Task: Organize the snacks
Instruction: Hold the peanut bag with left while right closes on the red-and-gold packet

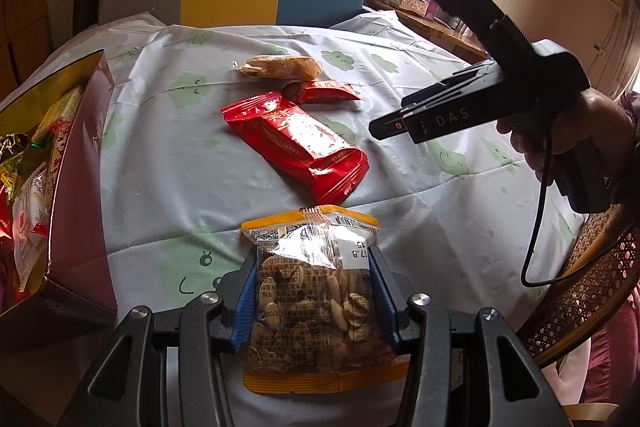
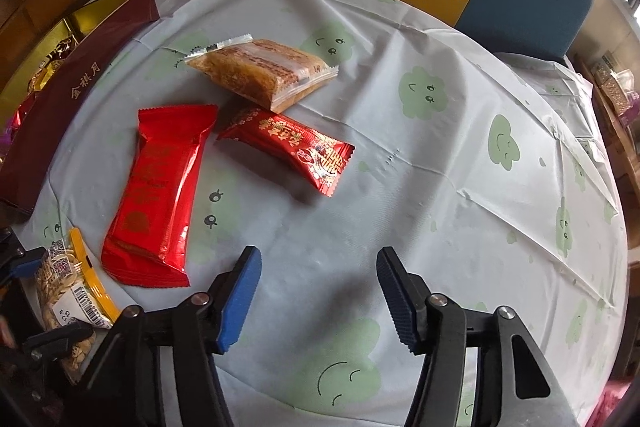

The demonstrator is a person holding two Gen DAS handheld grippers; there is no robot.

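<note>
Can't see much of what's inside the maroon box (image 1: 86, 163) on my left, the wall cuts it off. Left gripper (image 1: 314, 291) is clamped on the peanut bag (image 1: 316, 291), near edge. Right gripper (image 2: 318, 291) gapes over bare tablecloth (image 2: 440, 187); big red packet (image 2: 160, 187), small red packet (image 2: 292, 151) and clear-wrapped cake (image 2: 260, 71) lie beyond.

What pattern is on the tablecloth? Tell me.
The tablecloth is pale blue-white with green smiling cloud shapes, clearest in the right wrist view.

"DAS" stands on the right gripper (image 1: 404, 125); "金秋月" runs along the maroon box (image 2: 80, 83); the peanut bag (image 1: 320, 291) shows "17.8".
</note>
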